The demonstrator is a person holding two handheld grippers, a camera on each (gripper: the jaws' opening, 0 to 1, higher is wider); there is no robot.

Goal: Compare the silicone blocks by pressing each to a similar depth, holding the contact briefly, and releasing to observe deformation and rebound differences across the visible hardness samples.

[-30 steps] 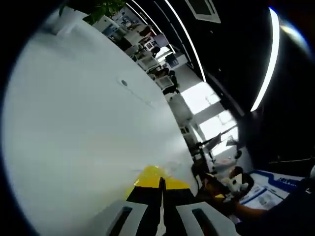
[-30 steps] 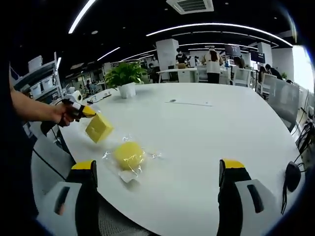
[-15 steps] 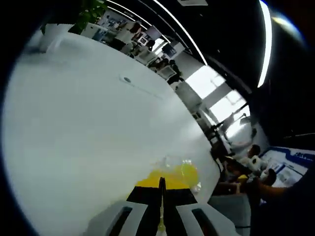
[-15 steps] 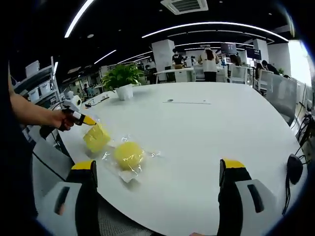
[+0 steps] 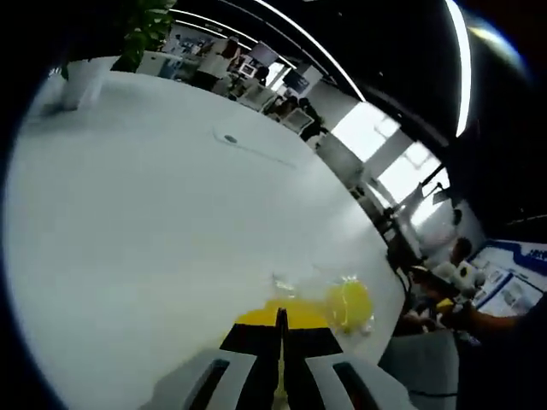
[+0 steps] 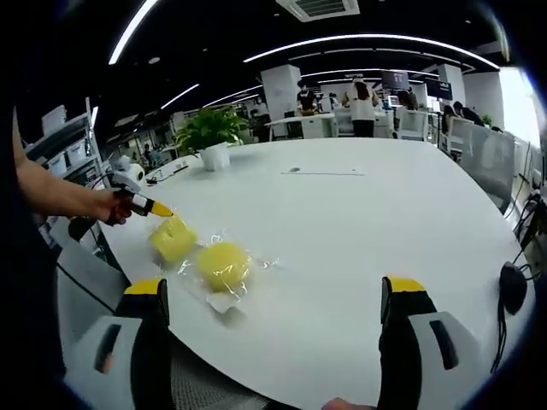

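A yellow cube block (image 6: 172,238) rests on the white table (image 6: 359,222) near its left edge, just left of a round yellow block (image 6: 224,265) that lies on crumpled clear wrap. My left gripper (image 6: 147,206), held by a hand, comes in from the left with its tip on the cube's top corner. In the left gripper view its jaws (image 5: 280,318) are pressed together, with the cube (image 5: 278,309) right at their tips and the round block (image 5: 350,305) to the right. My right gripper (image 6: 273,290) hovers over the near table edge, open wide, with nothing between its fingers.
A potted plant (image 6: 209,132) stands at the table's far left. A small round port (image 6: 293,170) sits mid-table. A black object with a cable (image 6: 510,299) hangs off the right edge. Desks and people fill the far background.
The left gripper has brought the yellow cube down from the air onto the table beside the round block. The right gripper has stayed open and nearly still.
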